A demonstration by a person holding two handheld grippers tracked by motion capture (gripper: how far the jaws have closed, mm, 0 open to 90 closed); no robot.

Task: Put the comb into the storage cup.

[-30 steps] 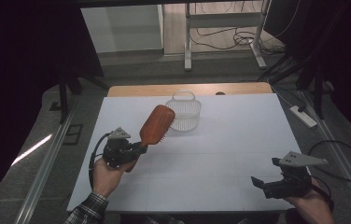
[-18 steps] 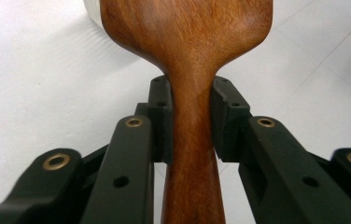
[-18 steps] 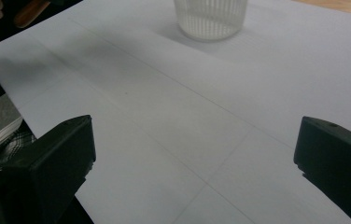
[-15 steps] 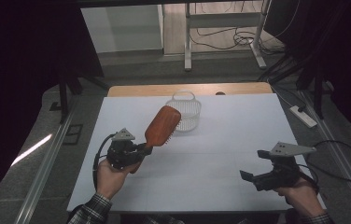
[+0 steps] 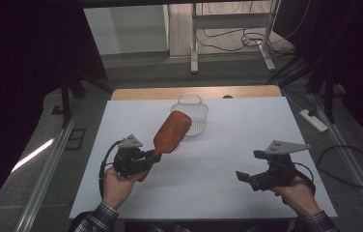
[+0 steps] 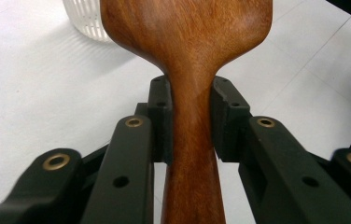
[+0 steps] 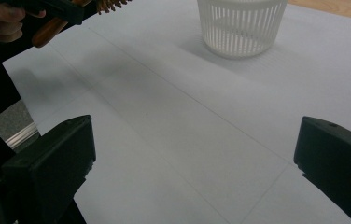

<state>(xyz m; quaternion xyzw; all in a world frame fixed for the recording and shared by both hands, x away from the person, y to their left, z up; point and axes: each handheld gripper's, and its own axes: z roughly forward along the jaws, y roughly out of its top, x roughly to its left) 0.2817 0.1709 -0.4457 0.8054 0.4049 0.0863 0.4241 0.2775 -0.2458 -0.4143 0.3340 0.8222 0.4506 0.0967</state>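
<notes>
A: Left gripper (image 5: 146, 159) is pinching the wooden hairbrush (image 5: 172, 132) at its handle neck, head raised over the table (image 5: 218, 193) just in front of the white basket (image 5: 190, 114). Right gripper (image 5: 248, 178) spread wide, nothing in it.

B: Risk?

A: Narrow grip on a tapered handle; the heavy head could pivot or slip. The left gripper view shows the jaw contact, while the high view shows the bristles facing down.

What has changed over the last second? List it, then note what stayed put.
The right gripper moved left and inward over the white table, jaws open and empty. The left gripper shifted slightly right, carrying the brown wooden hairbrush with it. Unchanged: the left jaws stay clamped on the brush's handle, and the white slatted plastic basket sits in the same spot at the table's far edge.
</notes>
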